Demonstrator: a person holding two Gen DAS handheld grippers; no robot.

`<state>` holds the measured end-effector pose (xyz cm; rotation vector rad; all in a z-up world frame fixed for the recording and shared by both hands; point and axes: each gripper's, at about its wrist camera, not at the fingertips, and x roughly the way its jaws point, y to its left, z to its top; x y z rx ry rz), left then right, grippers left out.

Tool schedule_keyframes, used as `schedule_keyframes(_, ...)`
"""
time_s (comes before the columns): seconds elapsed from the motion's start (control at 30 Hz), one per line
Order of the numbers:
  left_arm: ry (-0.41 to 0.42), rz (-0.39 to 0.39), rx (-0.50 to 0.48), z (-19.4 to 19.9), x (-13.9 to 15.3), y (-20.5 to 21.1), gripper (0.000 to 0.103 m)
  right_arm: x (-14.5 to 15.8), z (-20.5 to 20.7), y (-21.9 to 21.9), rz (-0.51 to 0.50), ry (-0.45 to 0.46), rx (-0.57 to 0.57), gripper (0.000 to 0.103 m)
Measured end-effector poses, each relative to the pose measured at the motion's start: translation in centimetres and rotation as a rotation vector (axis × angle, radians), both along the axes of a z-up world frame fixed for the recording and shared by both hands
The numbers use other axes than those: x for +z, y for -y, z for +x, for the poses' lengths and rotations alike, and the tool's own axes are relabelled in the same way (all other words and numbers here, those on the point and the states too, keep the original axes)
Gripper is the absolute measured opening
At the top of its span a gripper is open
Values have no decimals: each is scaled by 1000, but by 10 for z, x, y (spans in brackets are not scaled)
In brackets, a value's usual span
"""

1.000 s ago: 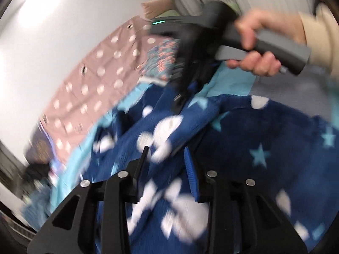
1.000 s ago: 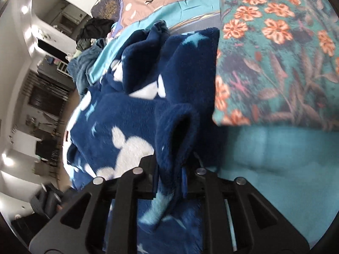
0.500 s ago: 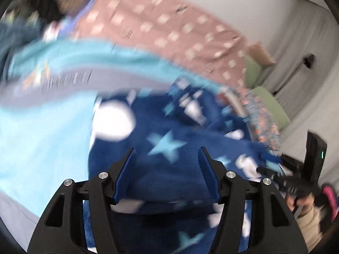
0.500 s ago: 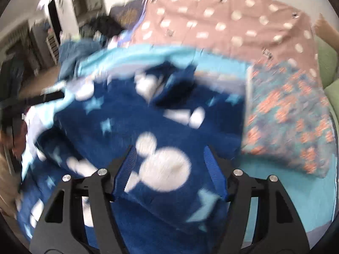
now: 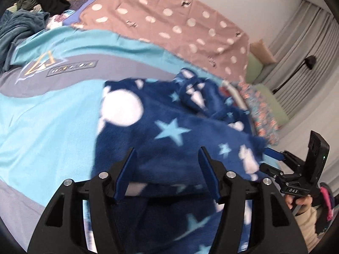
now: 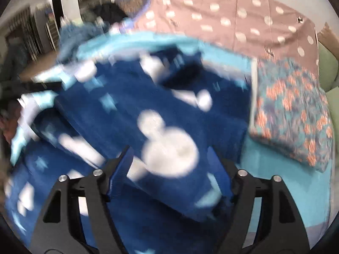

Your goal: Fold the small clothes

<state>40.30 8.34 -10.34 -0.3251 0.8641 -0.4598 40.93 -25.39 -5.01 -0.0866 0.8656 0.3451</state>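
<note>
A dark blue fleece garment [image 5: 169, 135] with white mouse heads and light blue stars lies partly folded on a turquoise and grey bedspread [image 5: 46, 114]. It also shows in the right wrist view [image 6: 131, 110], blurred. My left gripper [image 5: 167, 154] is open over its near left part and holds nothing. My right gripper [image 6: 171, 154] is open over the garment's near right part, a folded edge lying between its fingers. The right gripper also shows at the right edge of the left wrist view [image 5: 273, 158].
A folded floral cloth [image 6: 292, 110] lies to the right of the garment. A pink dotted sheet [image 5: 169, 21] covers the back of the bed. A heap of dark clothes [image 5: 31, 6] sits at the far left. Curtains [image 5: 307, 42] hang at the far right.
Both grippers were shut on the blue garment one second ago. Both have let go and pulled back, and the garment now lies folded over on the bed.
</note>
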Motion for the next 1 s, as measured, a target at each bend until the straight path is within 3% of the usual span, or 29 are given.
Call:
schedule_keyframes(0.17, 0, 16, -102, 3, -4, 42, 62, 5, 23, -32, 79, 15, 27, 78)
schedule_keyframes(0.27, -81, 44, -125, 12, -28, 56, 62, -9, 45, -45, 131, -34, 30, 73)
schedule_keyframes(0.4, -110, -22, -117, 12, -26, 43, 62, -44, 51, -53, 82, -99, 63, 69)
schedule_keyframes(0.5, -89, -71, -63, 2, -6, 17, 62, -31, 40, -44, 101, -101, 48, 68)
schedule_keyframes(0.57, -21, -69, -29, -17, 16, -7, 62, -3, 22, -25, 178, -73, 20, 69)
schedule_keyframes(0.7, 68, -23, 49, -70, 42, -57, 72, 53, -42, 12, 146, 79, -5, 89)
schedule_keyframes(0.77, 73, -29, 82, -105, 41, -82, 74, 70, -83, 37, 142, 111, -23, 92)
schedule_keyframes(0.87, 29, -44, 98, -155, 26, -109, 74, 68, -143, 76, 220, 44, -30, 93)
schedule_keyframes(1.0, -49, -98, 99, -217, -7, -130, 74, 31, -213, 108, 315, -79, -92, 93)
